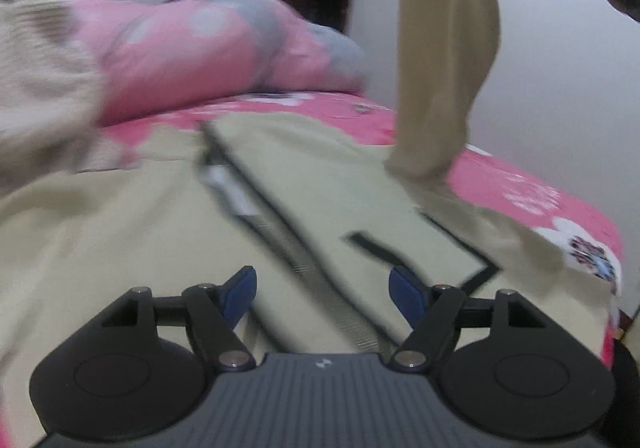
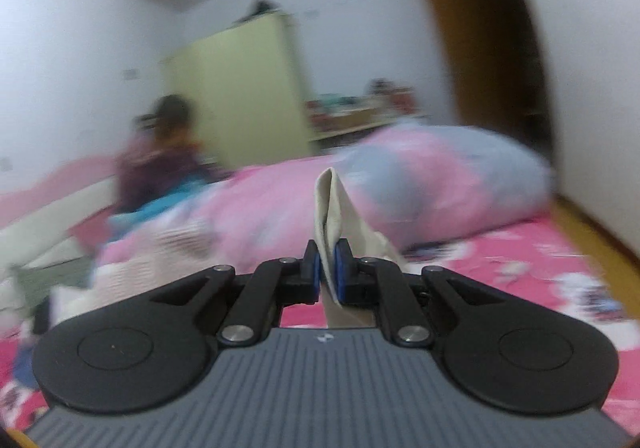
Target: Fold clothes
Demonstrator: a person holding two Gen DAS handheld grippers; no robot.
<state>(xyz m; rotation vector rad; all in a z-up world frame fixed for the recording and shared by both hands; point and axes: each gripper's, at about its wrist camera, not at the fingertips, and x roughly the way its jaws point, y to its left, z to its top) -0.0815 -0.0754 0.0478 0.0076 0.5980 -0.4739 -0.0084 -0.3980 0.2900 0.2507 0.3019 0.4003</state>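
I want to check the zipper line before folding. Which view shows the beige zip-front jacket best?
The left wrist view: the beige zip-front jacket lies spread on the pink bedsheet, one sleeve lifted. The right wrist view shows only a fold pinched in the right gripper.

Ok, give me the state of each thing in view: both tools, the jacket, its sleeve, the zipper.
Left tool: open, empty, above the jacket.
Right tool: shut on the sleeve.
Beige jacket: spread on the bed, not folded.
Sleeve: lifted, hanging taut.
Zipper: undone.
Pink duvet: bunched at the far end.
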